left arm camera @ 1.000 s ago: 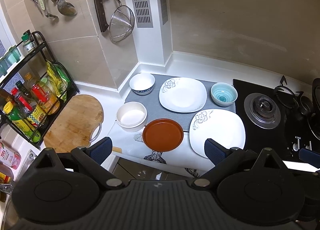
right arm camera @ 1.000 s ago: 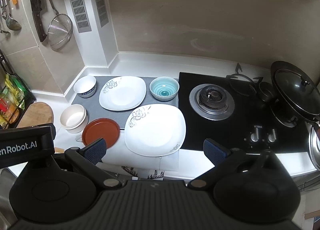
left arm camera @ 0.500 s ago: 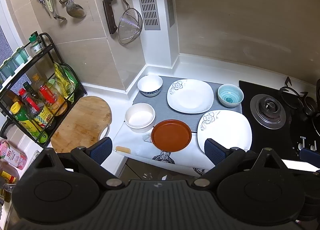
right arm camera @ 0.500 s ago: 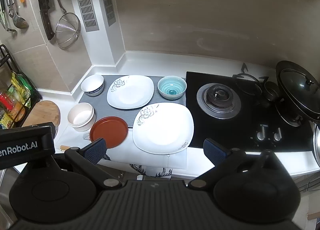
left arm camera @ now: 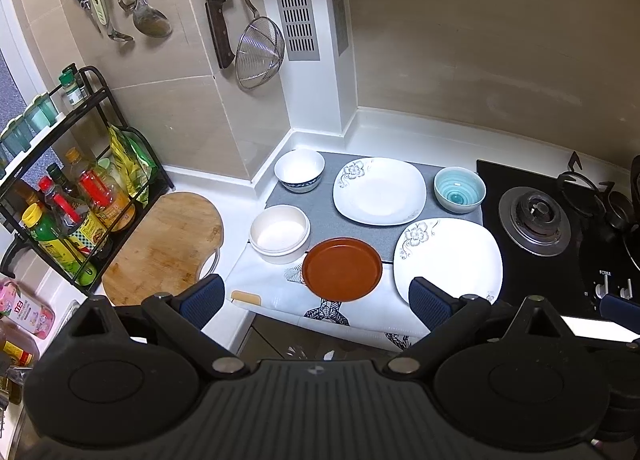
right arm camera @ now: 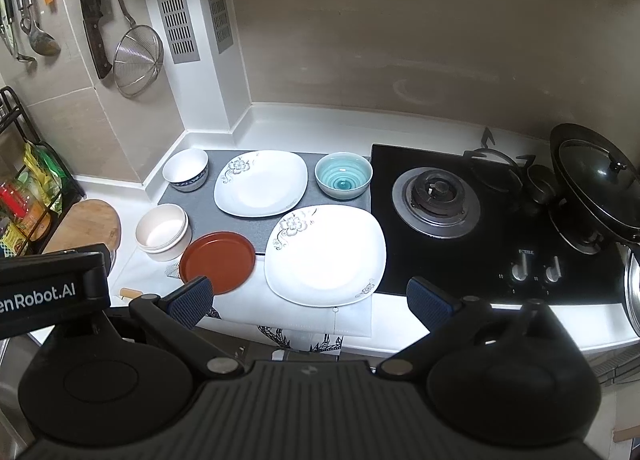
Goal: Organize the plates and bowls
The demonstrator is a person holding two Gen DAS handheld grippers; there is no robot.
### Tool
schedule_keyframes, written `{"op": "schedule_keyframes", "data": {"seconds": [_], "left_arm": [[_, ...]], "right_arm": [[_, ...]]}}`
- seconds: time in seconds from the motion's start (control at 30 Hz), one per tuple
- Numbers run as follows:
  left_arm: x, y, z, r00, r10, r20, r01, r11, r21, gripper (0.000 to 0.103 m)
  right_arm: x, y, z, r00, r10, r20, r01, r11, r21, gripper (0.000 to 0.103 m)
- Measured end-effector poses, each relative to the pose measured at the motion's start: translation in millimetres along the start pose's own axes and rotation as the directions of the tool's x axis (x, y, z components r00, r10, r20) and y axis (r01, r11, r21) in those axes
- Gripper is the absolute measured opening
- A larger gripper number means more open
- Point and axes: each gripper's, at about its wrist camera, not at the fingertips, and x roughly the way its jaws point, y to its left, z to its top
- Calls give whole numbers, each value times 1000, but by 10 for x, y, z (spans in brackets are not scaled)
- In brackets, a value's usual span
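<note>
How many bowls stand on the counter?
3: white bowl with blue rim pattern at the back left, cream bowl before it, teal striped bowl beside the stove. None seems hidden.

The two white square plates (right arm camera: 325, 255) (right arm camera: 261, 183) look like glossy glazed ceramic, as does the teal bowl (right arm camera: 343, 174). The brown round plate (right arm camera: 217, 262) has a duller, satin sheen. Under them lies a matt grey mat (right arm camera: 200, 212), cloth-like. The chopping board (left arm camera: 168, 244) at the left is worn bare wood. The hob (right arm camera: 480, 252) is shiny black glass with brushed-metal burner rings; the strainer (right arm camera: 138, 60) is wire mesh.
</note>
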Motion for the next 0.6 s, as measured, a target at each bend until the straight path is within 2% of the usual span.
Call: {"op": "schedule_keyframes", "data": {"seconds": [0.4,0.6], "left_arm": [[56,-104,-34,1000,-12,-10,12,1000,9,99],[236,-180,-17,999,-31,-33,31,999,16,99]], "right_arm": [[91,-123,-22,1000,-6,-17,7,1000,13,103],[259,-209,-5,999,-7,-50,8,1000,26,103]]}}
